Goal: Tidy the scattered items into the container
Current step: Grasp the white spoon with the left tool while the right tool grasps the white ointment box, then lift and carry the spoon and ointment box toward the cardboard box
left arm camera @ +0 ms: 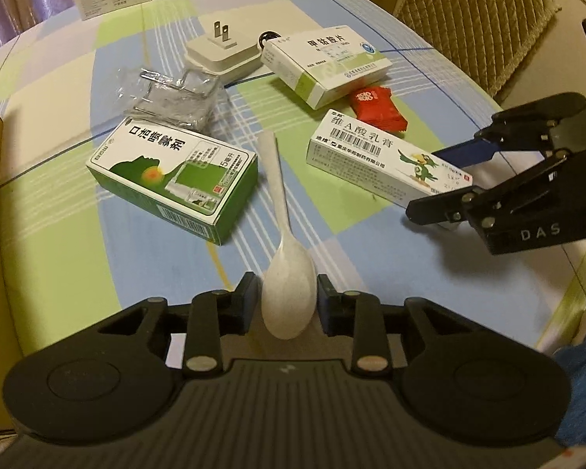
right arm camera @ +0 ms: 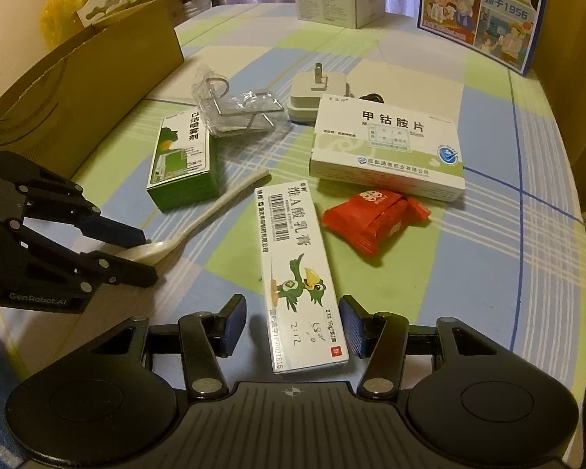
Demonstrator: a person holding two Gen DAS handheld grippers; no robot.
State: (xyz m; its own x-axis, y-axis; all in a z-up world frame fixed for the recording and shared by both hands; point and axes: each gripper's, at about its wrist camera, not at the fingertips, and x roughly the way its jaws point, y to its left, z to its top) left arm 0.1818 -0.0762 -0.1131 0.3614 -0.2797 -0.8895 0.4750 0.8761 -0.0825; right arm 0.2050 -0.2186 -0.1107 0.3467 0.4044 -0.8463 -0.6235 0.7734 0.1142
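A white plastic spoon lies on the checked tablecloth, and my left gripper is shut on its bowl, with the handle pointing away. From the right wrist view, the left gripper holds the spoon low over the cloth. My right gripper stands open astride the near end of a long white ointment box with a green bird on it; a gap shows beside the left pad. The open cardboard box stands at the table's left.
Scattered on the cloth are a green spray box, a white tablet box, a red packet, a white plug adapter and a clear bag with metal hooks. Cartons stand at the back, and a chair stands beyond the table's edge.
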